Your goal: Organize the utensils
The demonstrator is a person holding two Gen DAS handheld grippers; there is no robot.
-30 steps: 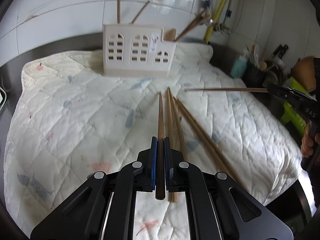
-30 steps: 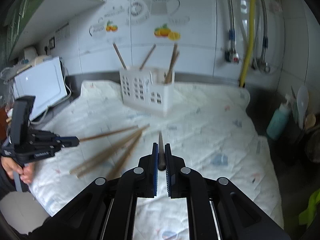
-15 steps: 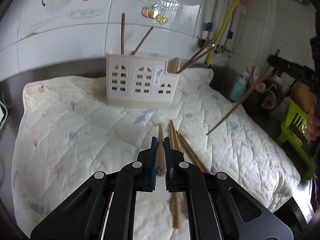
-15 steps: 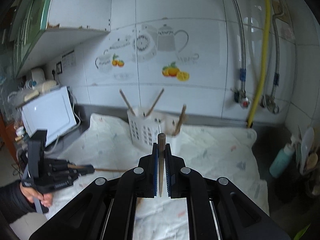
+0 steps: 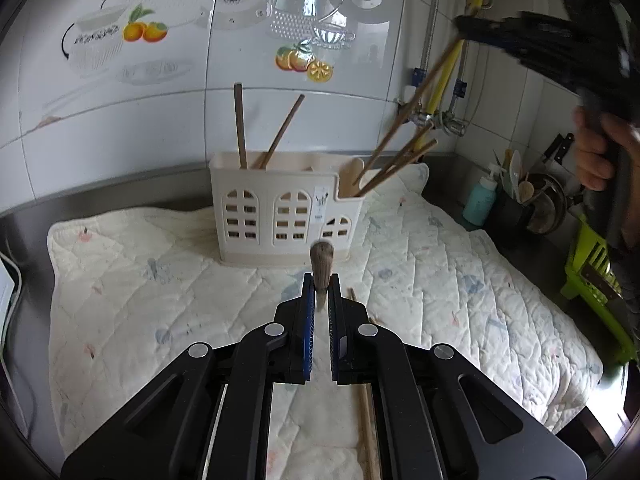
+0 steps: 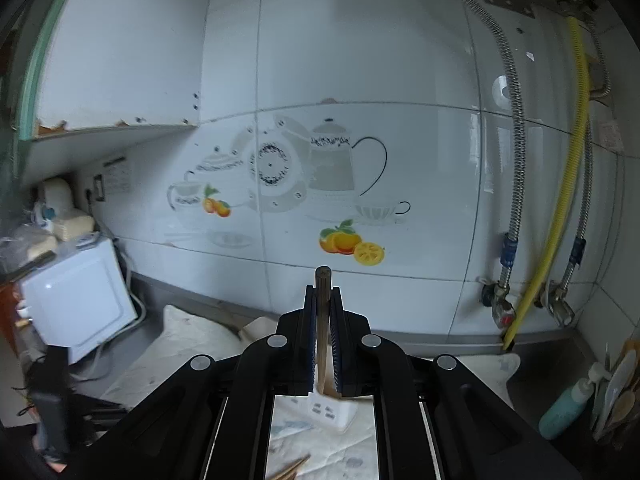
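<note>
My left gripper (image 5: 319, 300) is shut on a brown chopstick (image 5: 321, 266), its end pointing at me, held above the quilted mat in front of the white utensil holder (image 5: 286, 218). The holder has chopsticks in its left and right compartments. My right gripper (image 6: 322, 308) is shut on another chopstick (image 6: 322, 300) that hangs down toward the holder (image 6: 330, 410). In the left wrist view the right gripper (image 5: 532, 46) is high at the upper right, its chopstick (image 5: 412, 108) slanting down into the holder's right compartment. Loose chopsticks (image 5: 366, 412) lie on the mat.
A white quilted mat (image 5: 460, 280) covers the steel counter. A teal bottle (image 5: 482, 200), a dark pot with utensils (image 5: 520, 204) and a green rack (image 5: 596, 280) stand at the right. A white appliance (image 6: 80, 300) stands at the left, and pipes (image 6: 560, 200) run down the tiled wall.
Both grippers rose and tilted their chopsticks upright. The right one moved over the holder; its chopstick tip now reaches the right compartment. The left one lifted its chopstick off the mat.
</note>
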